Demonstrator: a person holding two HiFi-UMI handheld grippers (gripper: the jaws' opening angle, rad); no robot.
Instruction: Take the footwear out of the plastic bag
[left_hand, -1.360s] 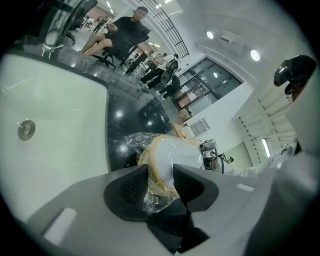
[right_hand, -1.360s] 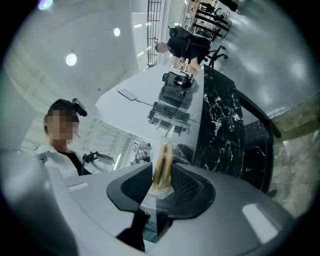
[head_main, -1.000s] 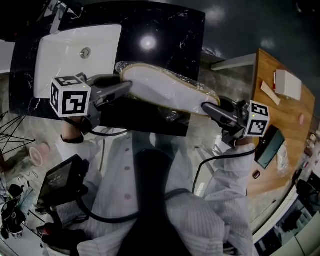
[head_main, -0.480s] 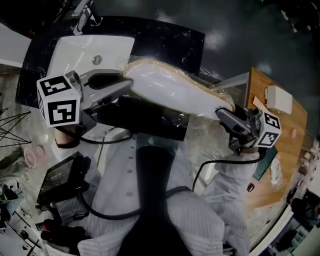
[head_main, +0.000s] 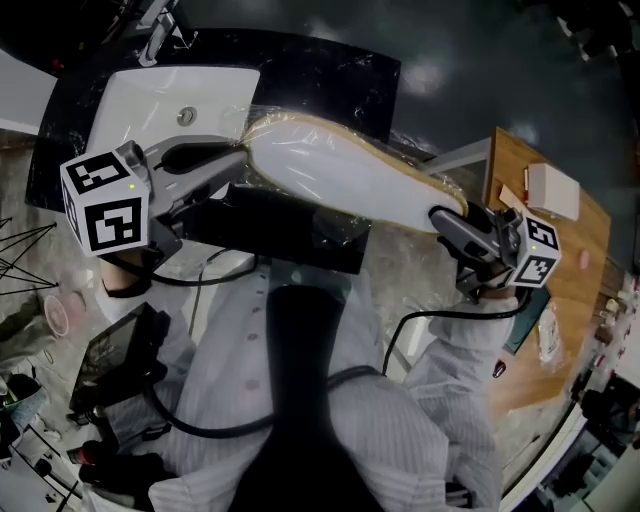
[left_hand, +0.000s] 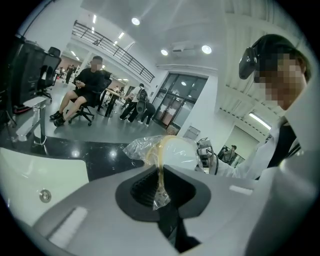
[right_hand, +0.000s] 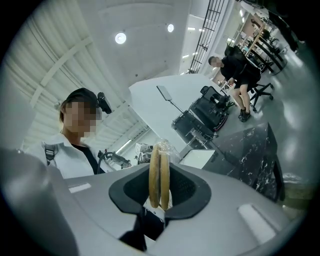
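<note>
A pair of white slippers (head_main: 340, 180) with tan sole edges hangs in the air, wrapped in a clear plastic bag (head_main: 262, 128), above the black counter. My left gripper (head_main: 240, 165) is at the bag's left end. Its jaws are closing, and a twisted strand of the bag's film (left_hand: 160, 185) is pinched between them. My right gripper (head_main: 440, 215) is shut on the other end of the slippers. The two tan sole edges (right_hand: 159, 170) stand side by side between its pads, with film over them.
Below the slippers lies a black marble counter (head_main: 330, 70) with a white sink (head_main: 160, 100) and a faucet (head_main: 160, 20). A wooden table (head_main: 560, 260) with a white box (head_main: 552, 190) stands at the right. Seated people show far off in both gripper views.
The bagged slippers have stayed stretched between both grippers and have shifted slightly. The left gripper has drawn a little to the left, and the right one has held its grip.
</note>
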